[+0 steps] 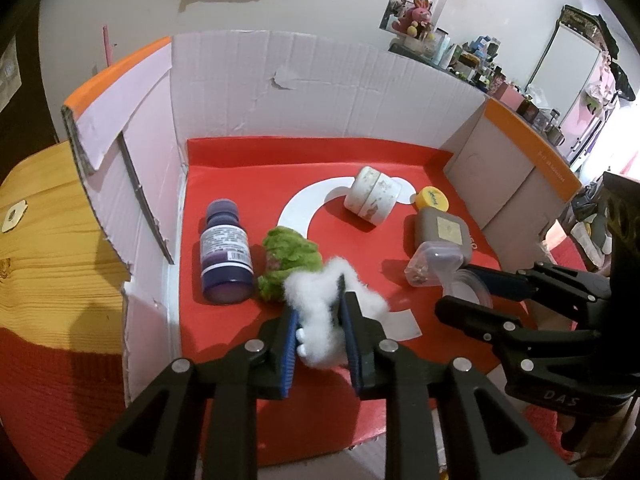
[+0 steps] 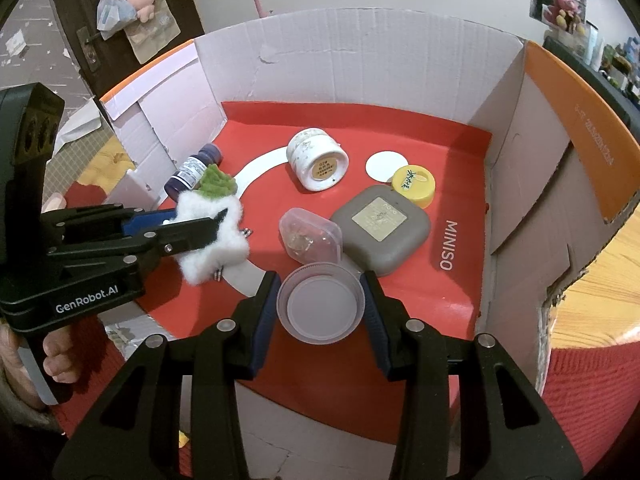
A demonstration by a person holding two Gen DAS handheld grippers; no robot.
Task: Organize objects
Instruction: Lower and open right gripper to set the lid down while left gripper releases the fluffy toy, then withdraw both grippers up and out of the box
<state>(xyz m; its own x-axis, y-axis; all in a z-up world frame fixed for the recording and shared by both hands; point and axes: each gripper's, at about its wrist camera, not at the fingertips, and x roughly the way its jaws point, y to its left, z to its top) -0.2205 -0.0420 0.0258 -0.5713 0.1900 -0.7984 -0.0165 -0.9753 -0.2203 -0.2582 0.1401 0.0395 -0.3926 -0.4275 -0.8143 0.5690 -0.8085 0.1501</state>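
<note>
My left gripper [image 1: 320,304] is shut on a white fluffy plush toy [image 1: 320,300] with a green fuzzy part [image 1: 290,256], low over the red floor of an open cardboard box [image 1: 280,72]. It shows from the side in the right wrist view [image 2: 208,224], holding the plush [image 2: 212,236]. My right gripper [image 2: 322,300] is shut on a round clear plastic lid [image 2: 321,307], above the box floor [image 2: 420,312]. In the left wrist view the right gripper [image 1: 464,286] holds the lid [image 1: 466,284].
In the box lie a purple bottle [image 1: 224,248], a white round jar [image 2: 318,160], a grey flat bottle [image 2: 380,228] with a yellow cap [image 2: 414,180], and a small clear container [image 2: 310,240]. A wooden table [image 1: 44,224] flanks the box.
</note>
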